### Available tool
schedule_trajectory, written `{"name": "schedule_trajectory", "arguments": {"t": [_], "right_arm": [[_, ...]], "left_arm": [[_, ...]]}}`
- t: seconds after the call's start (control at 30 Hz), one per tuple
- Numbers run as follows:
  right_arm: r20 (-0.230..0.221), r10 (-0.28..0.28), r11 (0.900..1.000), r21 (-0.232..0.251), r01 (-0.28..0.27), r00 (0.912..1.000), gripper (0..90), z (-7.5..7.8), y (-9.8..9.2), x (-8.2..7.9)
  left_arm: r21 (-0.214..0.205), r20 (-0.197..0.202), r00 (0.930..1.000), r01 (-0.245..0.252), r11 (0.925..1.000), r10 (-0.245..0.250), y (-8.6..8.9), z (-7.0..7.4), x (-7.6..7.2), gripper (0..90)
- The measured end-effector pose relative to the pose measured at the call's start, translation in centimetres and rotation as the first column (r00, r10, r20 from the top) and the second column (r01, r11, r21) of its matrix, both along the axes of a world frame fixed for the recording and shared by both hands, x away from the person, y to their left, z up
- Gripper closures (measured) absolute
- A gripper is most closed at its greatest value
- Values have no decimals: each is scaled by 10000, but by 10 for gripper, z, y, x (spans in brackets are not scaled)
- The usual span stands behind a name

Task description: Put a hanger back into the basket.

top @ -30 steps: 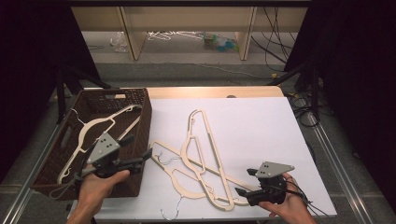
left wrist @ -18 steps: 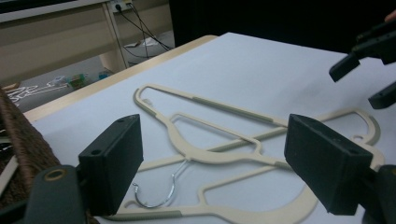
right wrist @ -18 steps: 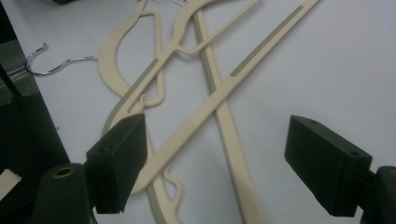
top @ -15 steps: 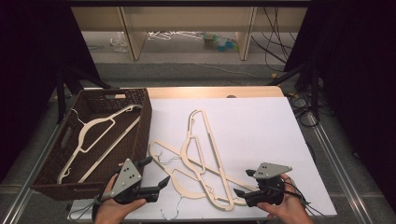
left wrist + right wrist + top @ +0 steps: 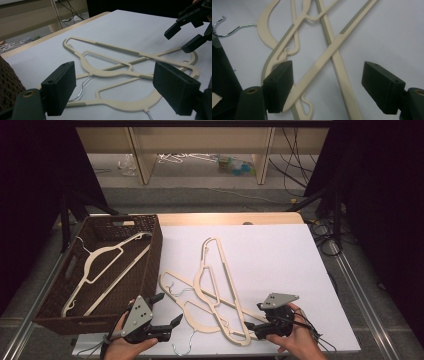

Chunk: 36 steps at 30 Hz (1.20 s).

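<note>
Hangers (image 5: 215, 292): two cream plastic ones, crossed and overlapping, flat on the white counter (image 5: 280, 265), near its front edge, between the two claws. Ribbed grey strips along their arms. Wire hook (image 5: 182, 347) of one points toward the counter's front edge.

Right claw (image 5: 252, 329): at the hangers' front right ends, jaws wide apart and just now closing a little. In the right gripper view the ends of the hangers' arms lie between the jaws; the left jaw stands just at one tip, contact not certain. Nothing gripped.

Left claw (image 5: 167, 312): low over the counter's front left, just beside the hangers, jaws wide apart, nothing between them.

Basket (image 5: 150, 227): dark woven, on the counter's left side, just left of the hangers. Third hanger (image 5: 102, 270), same cream kind, lies inside it aslant.
</note>
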State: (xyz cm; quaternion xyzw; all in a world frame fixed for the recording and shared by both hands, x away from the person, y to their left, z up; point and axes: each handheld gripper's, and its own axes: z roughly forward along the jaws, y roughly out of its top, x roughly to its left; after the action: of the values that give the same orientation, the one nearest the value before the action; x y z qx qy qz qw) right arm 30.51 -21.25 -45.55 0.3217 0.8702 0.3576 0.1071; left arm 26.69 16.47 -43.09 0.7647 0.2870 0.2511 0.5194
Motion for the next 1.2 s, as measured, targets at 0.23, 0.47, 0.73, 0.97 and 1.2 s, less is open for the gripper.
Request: {"name": "schedule_trajectory", "arguments": {"t": [0.23, 0.47, 0.73, 0.97, 1.2], "right_arm": [[-814, -145, 9993, -362, 116, 9966, 373, -6, 13, 5], [-1605, -334, 9973, -706, 223, 9865, 469, -10, 28, 8], [-1405, -212, 9843, -1767, -40, 9899, 553, -16, 43, 13], [-1325, 21, 9747, -2213, -317, 9912, 619, -14, 45, 11], [-1903, -863, 9862, -1556, 568, 9779, 688, -14, 29, 19]], "left_arm": [[-13, -38, 10000, 49, 10000, -49, 0, -1, 0, 188], [115, -33, 9999, 168, 9998, -167, -2, -2, -1, 188], [253, -120, 9993, 356, 9990, -353, -5, -6, -1, 194], [382, -199, 9993, 321, 9988, -314, -5, -8, -1, 203], [378, -138, 9992, 389, 9985, -384, -5, -8, 1, 207]]}}
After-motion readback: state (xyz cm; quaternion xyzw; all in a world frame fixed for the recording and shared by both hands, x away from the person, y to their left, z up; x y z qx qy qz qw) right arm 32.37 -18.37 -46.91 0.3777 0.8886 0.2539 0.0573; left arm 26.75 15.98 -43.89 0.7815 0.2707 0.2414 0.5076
